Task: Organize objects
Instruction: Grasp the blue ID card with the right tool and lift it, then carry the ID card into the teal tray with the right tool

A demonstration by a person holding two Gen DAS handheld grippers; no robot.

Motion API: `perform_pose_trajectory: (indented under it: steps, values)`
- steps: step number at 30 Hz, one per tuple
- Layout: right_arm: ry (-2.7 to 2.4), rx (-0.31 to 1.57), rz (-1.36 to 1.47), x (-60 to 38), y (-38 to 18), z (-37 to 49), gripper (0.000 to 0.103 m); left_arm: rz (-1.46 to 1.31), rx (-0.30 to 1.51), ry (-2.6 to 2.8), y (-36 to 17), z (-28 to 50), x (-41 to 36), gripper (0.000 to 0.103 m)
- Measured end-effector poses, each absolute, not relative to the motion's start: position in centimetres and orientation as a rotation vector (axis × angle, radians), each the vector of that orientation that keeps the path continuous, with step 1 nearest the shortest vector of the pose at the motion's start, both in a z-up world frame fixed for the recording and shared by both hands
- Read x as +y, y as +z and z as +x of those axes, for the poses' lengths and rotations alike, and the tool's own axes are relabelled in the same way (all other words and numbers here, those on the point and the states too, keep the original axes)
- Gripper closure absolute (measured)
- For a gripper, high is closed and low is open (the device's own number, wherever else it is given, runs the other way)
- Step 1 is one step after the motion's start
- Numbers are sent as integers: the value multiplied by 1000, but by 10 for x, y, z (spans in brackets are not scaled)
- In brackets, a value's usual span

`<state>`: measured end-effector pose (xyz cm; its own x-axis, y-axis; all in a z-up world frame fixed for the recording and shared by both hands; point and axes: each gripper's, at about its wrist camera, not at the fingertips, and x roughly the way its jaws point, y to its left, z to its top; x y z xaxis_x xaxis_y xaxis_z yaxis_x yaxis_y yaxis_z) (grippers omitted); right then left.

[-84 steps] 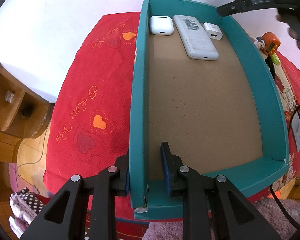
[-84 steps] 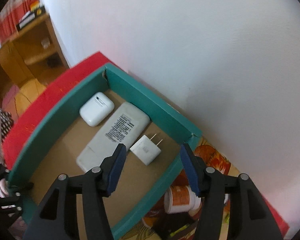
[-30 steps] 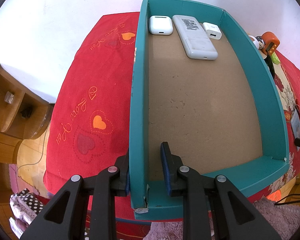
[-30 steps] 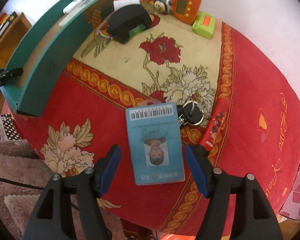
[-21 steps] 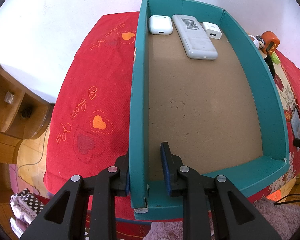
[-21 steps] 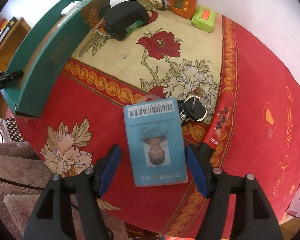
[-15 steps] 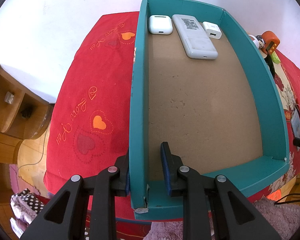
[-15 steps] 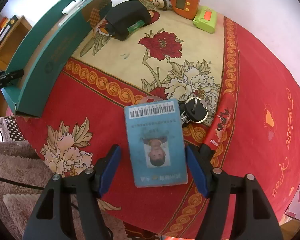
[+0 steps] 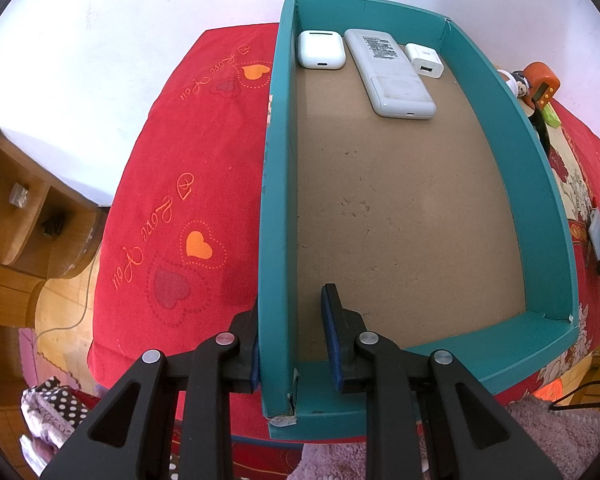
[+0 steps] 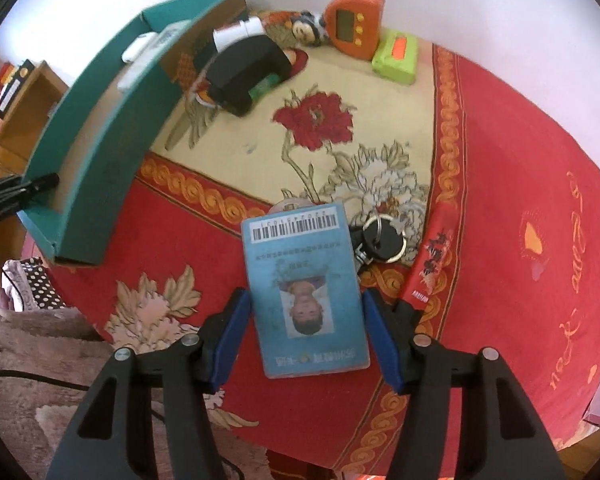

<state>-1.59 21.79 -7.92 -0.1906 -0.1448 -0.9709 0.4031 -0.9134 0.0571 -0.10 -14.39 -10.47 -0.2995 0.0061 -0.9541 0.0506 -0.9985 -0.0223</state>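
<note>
Cloth point(image 10: 500, 184): covering the surface in red, with a cream flowered panel in the middle; lying under everything else.
Teal box point(image 9: 500, 128): sitting on the cloth by the white wall, open-topped, brown floor mostly bare.
Left gripper point(image 9: 292, 332): clamping the box's near left wall, one pad outside, one inside, pressing on the teal card.
Right gripper point(image 10: 304, 340): pointing down over the card, jaws closing, blue pads standing just beside the card's two long edges; contact too blurred to tell.
ID card point(image 10: 306, 292): lying flat on the red cloth, well apart from the box, blue, barcode at the far end, between the right gripper's pads.
Power bank point(image 9: 392, 74): lying at the box's far end, white, slightly slanted.
Earbud case point(image 9: 321, 49): resting in the far left corner, just beside the power bank.
Charger plug point(image 9: 424, 60): sitting on the power bank's right side, near the far wall.
Key ring point(image 10: 382, 234): lying beside the card's far right corner, touching or nearly so.
</note>
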Motion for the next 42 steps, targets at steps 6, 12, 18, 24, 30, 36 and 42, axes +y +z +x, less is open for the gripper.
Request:
perform_pose_trajectory:
  steps: [6,12,18,24,30,36,42]
  values:
    - [-2157,263,1683,208,-62,-18,45,1843,74,-2510,-105,-1,-144,79]
    - [-2166,250,1581,185,-37,-18,45,1842,75,-2509,-105,-1,-143,79]
    - [-2136,259,1457,139,-16,-40,45,1842,75,-2510,-105,-2,-143,79]
    - [-2040,352,1349,82,-7,-52,45,1842,74,-2510,-103,-3,-138,79]
    - [-1888,523,1279,20,-14,-58,45,1842,73,-2511,-103,-2,-138,79]
    - [-1755,608,1265,-19,-33,-67,45,1841,74,-2510,-102,-2,-137,79]
    - [-1600,722,1291,-45,-68,-80,45,1842,69,-2513,-102,-2,-135,79]
